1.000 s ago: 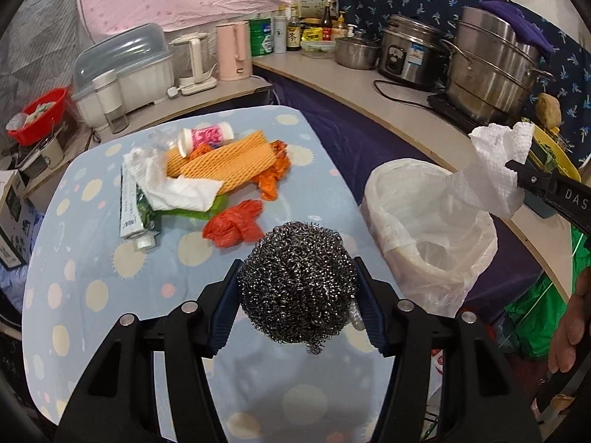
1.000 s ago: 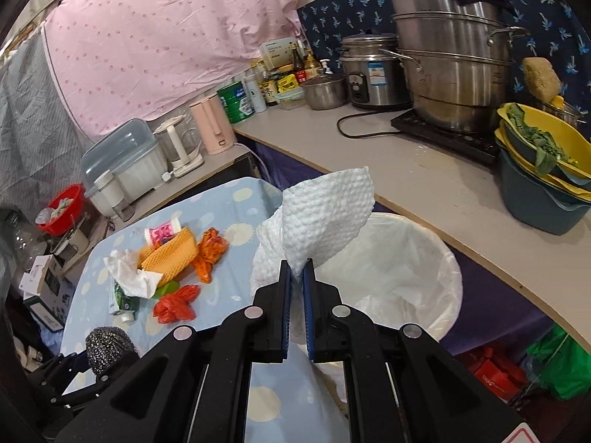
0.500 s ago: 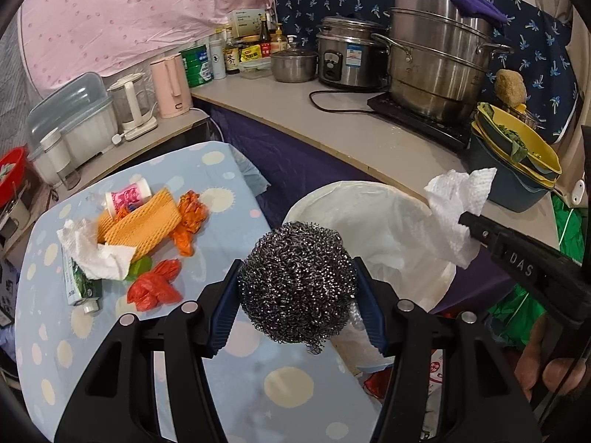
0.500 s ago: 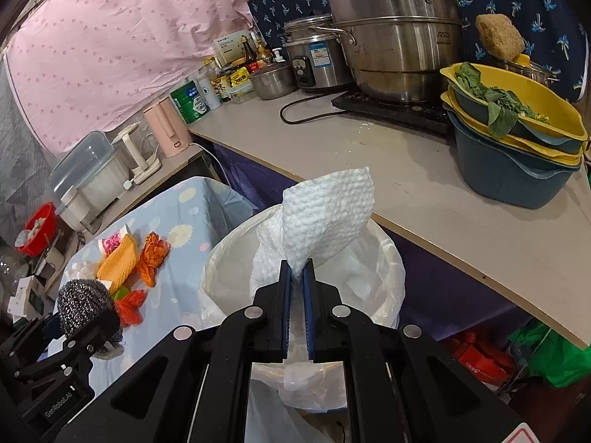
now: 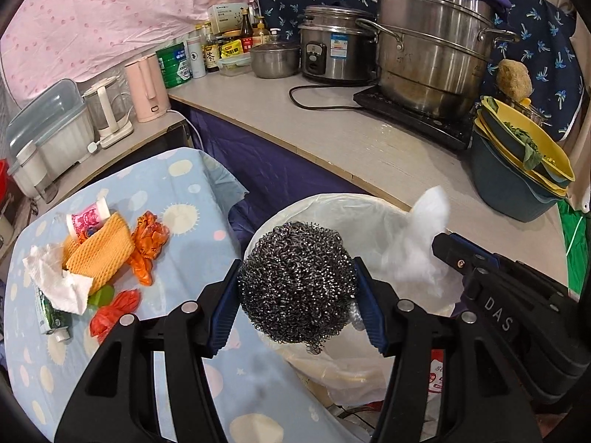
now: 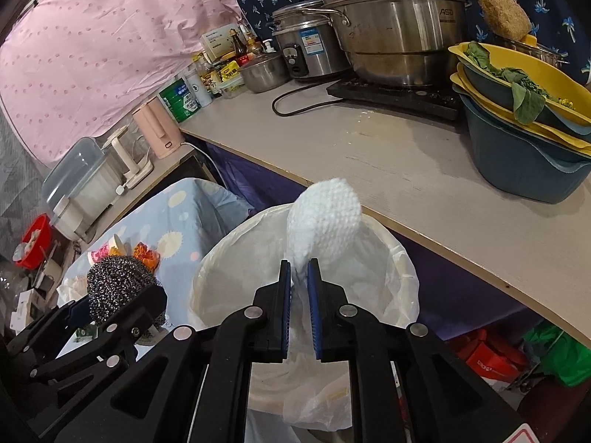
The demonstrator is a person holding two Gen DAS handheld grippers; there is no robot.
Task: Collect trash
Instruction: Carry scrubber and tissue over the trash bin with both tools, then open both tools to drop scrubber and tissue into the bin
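- Kitchen worktop runs along the far side of the left wrist view, carrying a tall steel steamer pot, a rice cooker, a pink kettle and stacked yellow and blue basins at the right.
- Near and left lies a blue spotted tablecloth with a heap of trash: an orange foam net, orange wrapper, red wrapper, white tissue and a small pink cup.
- Left gripper stands about half open, its blue pads pressed on both sides of a steel wool ball, held over the near left rim of the white bin bag.
- From the right wrist view, the right gripper has just been opening a little; a narrow gap shows, and the paper towel is between the pads, its lower tail loose there, the wad standing over the bin bag mouth.
- At the left of that view the left gripper and steel wool ball sit just beside the bag's rim, above the tablecloth.
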